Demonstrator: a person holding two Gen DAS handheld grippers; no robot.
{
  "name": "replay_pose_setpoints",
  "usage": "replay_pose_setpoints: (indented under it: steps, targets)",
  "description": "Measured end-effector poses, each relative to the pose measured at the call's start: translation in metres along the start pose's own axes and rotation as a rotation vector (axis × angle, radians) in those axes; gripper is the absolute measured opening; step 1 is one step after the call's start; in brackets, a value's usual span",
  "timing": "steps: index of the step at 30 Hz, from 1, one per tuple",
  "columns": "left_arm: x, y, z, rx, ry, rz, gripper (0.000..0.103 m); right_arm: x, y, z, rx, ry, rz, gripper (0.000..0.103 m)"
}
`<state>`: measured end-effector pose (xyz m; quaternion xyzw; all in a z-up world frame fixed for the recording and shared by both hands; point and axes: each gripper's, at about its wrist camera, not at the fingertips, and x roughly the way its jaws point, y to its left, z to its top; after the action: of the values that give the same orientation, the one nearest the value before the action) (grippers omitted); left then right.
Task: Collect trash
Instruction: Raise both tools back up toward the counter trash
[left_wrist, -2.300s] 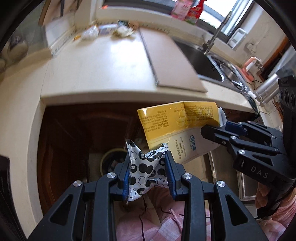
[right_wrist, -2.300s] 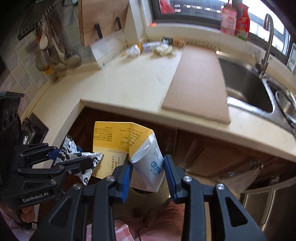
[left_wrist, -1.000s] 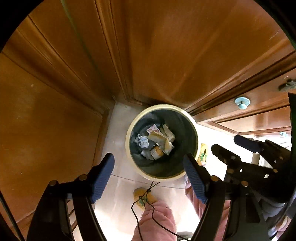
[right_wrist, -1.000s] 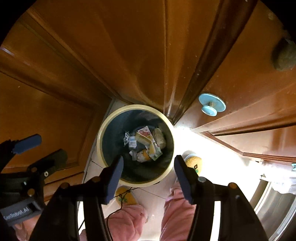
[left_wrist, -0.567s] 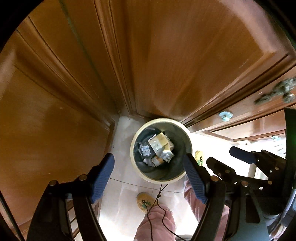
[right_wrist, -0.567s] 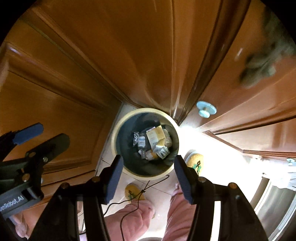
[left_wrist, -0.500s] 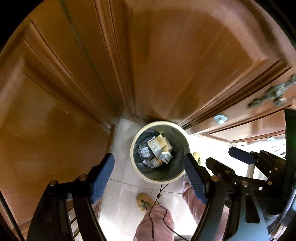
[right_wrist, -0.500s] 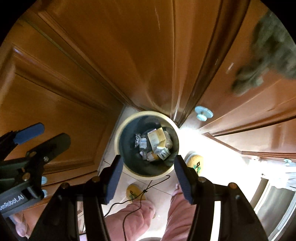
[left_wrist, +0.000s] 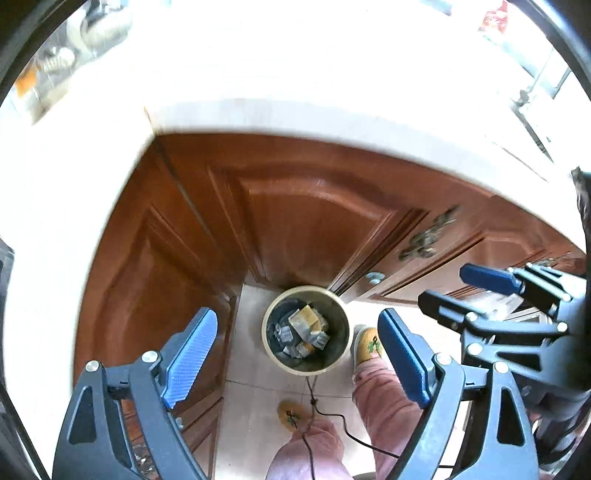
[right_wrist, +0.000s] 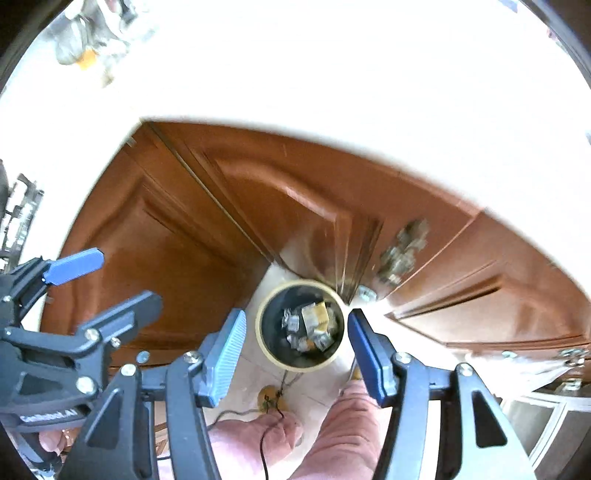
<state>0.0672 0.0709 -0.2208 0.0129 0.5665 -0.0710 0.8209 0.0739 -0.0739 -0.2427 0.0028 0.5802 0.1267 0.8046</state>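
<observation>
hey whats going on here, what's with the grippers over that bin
A person in pink trousers holds a gripper in each hand above a round trash bin on the kitchen floor, in the corner of the wooden cabinets. The left gripper and right gripper are both open and empty. Wrappers and packets lie inside the bin. The bright countertop shows above.
</observation>
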Motion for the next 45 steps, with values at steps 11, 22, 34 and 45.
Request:
replay_pose_setpoints:
  steps: [11, 22, 34, 45]
  targets:
    - [-0.112, -0.02, 0.042, 0.111, -0.223, 0.033, 0.093, -0.129, 0.009, 0.024, -0.065, -0.194, -0.041, 0.057]
    - [-0.205, -0.041, 0.125, 0.187, -0.4, 0.098, 0.098, -0.235, 0.0, 0.085, -0.13, -0.36, -0.098, 0.057]
    - [-0.218, -0.061, 0.263, 0.173, -0.482, 0.175, 0.102, -0.271, -0.065, 0.218, -0.188, -0.448, -0.099, 0.057]
    - [-0.098, -0.054, 0.388, 0.084, -0.336, 0.208, 0.102, -0.164, -0.161, 0.364, -0.087, -0.259, 0.047, 0.057]
